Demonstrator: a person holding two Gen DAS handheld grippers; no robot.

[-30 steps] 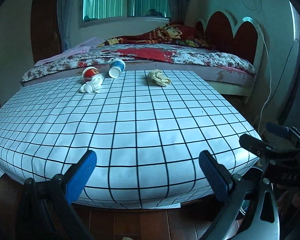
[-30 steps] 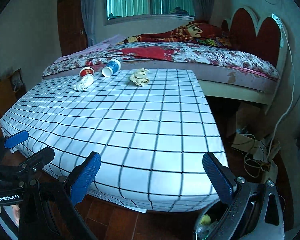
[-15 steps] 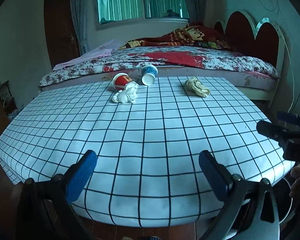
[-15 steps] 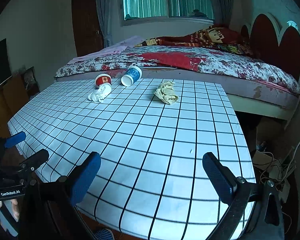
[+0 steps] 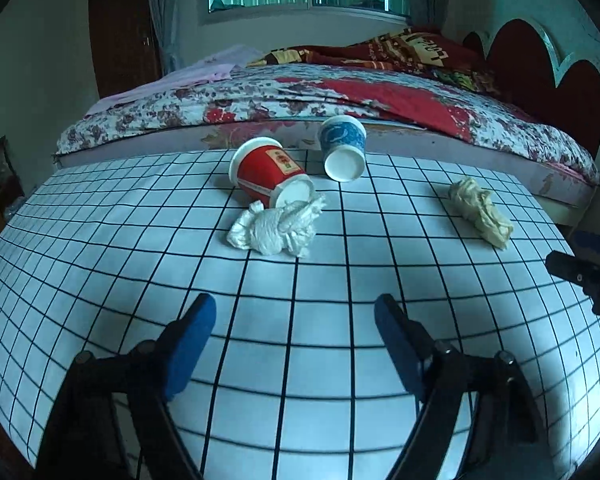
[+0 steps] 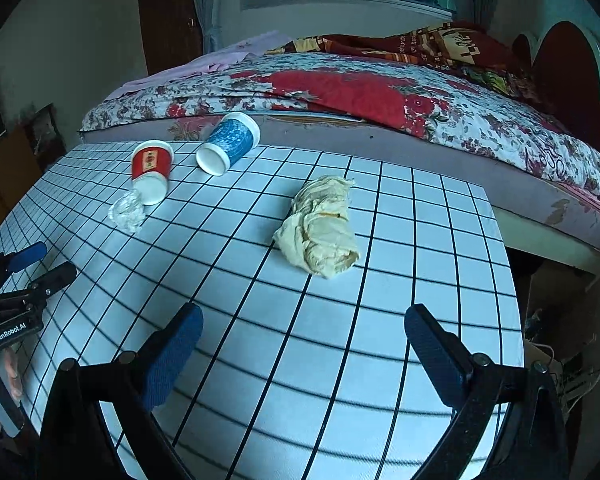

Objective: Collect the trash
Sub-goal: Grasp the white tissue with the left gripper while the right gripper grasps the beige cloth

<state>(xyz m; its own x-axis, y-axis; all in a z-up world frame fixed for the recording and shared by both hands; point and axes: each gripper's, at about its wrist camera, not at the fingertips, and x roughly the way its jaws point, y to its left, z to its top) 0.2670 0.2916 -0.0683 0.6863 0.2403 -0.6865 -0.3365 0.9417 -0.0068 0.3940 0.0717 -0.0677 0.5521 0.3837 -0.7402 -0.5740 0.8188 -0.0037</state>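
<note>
The big table (image 5: 100,264) holds all the trash. No piece is picked up yet. The left tongs (image 5: 296,320) are spread wide, pointing at the white paper ball (image 5: 276,228) by the red cup (image 5: 268,172). The right tongs (image 6: 304,332) are spread wide near the tan paper wad (image 6: 320,228). Next, each must reach forward and squeeze.

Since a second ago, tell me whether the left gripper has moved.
Yes. The left gripper has advanced over the checked table toward the bed; the red cup and white tissue now sit far nearer its open fingers.
</note>
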